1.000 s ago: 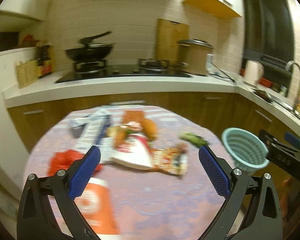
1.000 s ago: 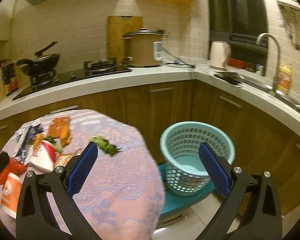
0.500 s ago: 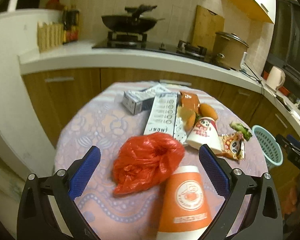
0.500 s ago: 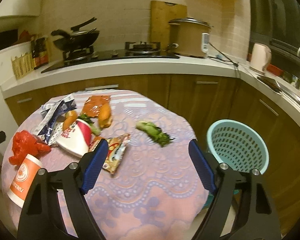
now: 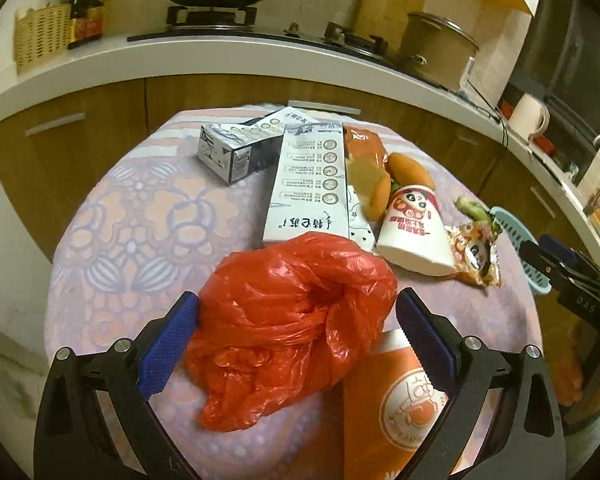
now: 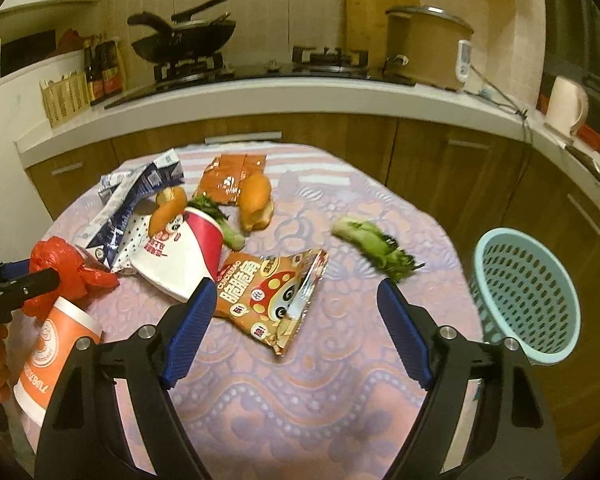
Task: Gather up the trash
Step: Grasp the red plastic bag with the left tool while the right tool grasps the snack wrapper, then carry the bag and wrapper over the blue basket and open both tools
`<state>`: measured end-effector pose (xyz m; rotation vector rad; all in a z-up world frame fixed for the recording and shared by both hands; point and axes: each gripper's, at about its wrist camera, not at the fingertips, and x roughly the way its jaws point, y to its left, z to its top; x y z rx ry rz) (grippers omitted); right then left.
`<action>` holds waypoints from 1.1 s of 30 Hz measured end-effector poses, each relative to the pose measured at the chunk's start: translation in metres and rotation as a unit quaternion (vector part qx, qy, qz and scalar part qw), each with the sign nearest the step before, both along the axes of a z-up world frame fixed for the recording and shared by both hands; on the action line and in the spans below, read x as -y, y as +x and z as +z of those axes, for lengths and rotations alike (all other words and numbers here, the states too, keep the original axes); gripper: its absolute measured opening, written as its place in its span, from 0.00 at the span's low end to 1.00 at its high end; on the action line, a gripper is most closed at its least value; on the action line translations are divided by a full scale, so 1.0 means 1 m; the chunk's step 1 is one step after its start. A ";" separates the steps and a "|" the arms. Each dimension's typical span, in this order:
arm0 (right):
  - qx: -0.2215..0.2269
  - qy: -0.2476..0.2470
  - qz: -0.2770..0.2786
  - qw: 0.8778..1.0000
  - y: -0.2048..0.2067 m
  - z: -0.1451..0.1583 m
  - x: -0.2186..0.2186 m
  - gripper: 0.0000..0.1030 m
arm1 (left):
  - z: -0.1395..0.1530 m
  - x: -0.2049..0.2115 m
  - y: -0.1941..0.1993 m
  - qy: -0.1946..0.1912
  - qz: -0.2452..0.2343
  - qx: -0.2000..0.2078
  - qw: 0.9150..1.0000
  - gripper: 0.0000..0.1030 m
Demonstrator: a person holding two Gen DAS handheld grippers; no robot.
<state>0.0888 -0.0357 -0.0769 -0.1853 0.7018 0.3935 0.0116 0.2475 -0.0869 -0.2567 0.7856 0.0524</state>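
Trash scattered on a round tabletop, both grippers spread wide.

The tabletop (image 6: 340, 380) wears a pink-lilac patterned cloth; a pale blue mesh basket (image 6: 528, 296) stands beyond its right edge. The left gripper (image 5: 296, 332) has its fingers open on either side of a crumpled red plastic bag (image 5: 292, 332) at the near left, beside an orange paper cup (image 5: 396, 408). The right gripper (image 6: 296, 332) hangs open over a snack wrapper (image 6: 268, 296), with a leafy vegetable scrap (image 6: 376, 248) farther right.
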 end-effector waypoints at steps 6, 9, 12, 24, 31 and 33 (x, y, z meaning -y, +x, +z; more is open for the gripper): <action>-0.012 -0.005 -0.005 1.000 0.014 -0.012 -0.002 0.76 | -0.002 0.002 0.004 0.008 -0.004 0.004 1.000 0.77; -0.029 0.001 -0.012 1.000 0.023 -0.019 0.002 0.76 | -0.001 0.002 0.000 0.008 -0.003 0.015 1.000 0.65; -0.045 0.005 -0.016 0.999 0.030 -0.027 0.005 0.76 | 0.001 0.005 -0.003 0.010 -0.002 0.024 1.000 0.54; -0.115 0.012 -0.014 0.993 0.064 -0.051 -0.006 0.68 | 0.020 0.003 -0.022 0.001 0.011 0.064 0.998 0.43; -0.118 0.016 0.006 0.993 0.069 -0.047 -0.011 0.14 | 0.041 0.011 -0.031 0.015 0.016 0.085 0.996 0.43; -0.106 0.018 0.008 0.994 0.065 -0.041 -0.008 0.08 | 0.049 0.016 -0.032 0.023 0.015 0.091 0.995 0.43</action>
